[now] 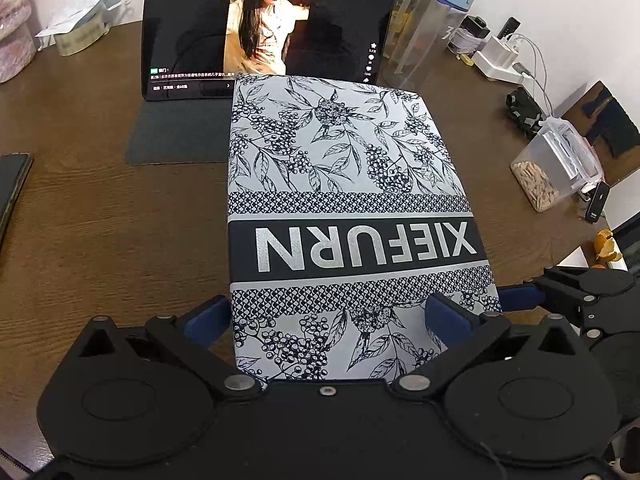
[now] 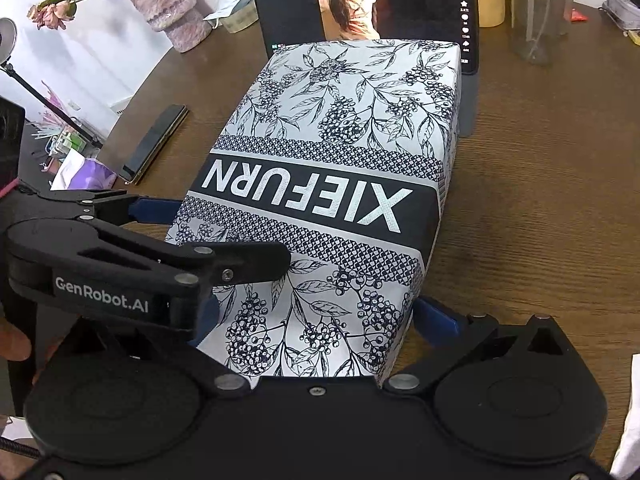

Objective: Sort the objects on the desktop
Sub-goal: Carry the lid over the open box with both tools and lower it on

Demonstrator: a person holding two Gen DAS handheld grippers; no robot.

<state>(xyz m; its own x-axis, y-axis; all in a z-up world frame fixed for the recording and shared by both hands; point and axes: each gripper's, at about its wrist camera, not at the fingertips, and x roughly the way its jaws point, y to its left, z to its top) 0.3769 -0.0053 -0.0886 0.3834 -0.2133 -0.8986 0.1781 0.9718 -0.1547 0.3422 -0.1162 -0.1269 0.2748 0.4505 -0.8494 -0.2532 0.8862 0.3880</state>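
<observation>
A white box (image 1: 344, 168) with dark blue berry and leaf print and a "XIEFURN" band lies flat on the wooden table (image 1: 112, 240). It also fills the middle of the right wrist view as the box (image 2: 344, 152). My left gripper (image 1: 328, 314) is open wide at its near end, with the left pad (image 1: 208, 320) beside the box's left side and the right pad (image 1: 450, 316) over its top. My right gripper (image 2: 320, 316) is also open wide. Its right pad (image 2: 436, 320) is against the box's right side. Its left finger is mostly hidden behind the left gripper (image 2: 224, 236).
A tablet (image 1: 192, 28) playing a video stands just behind the box on a grey mat (image 1: 176, 132). A phone (image 2: 148, 140) lies to the left. On the right are a clear tub of wood pieces (image 1: 556, 168), a water bottle (image 1: 432, 12) and a power strip (image 1: 500, 60). A vase (image 2: 176, 8) stands back left.
</observation>
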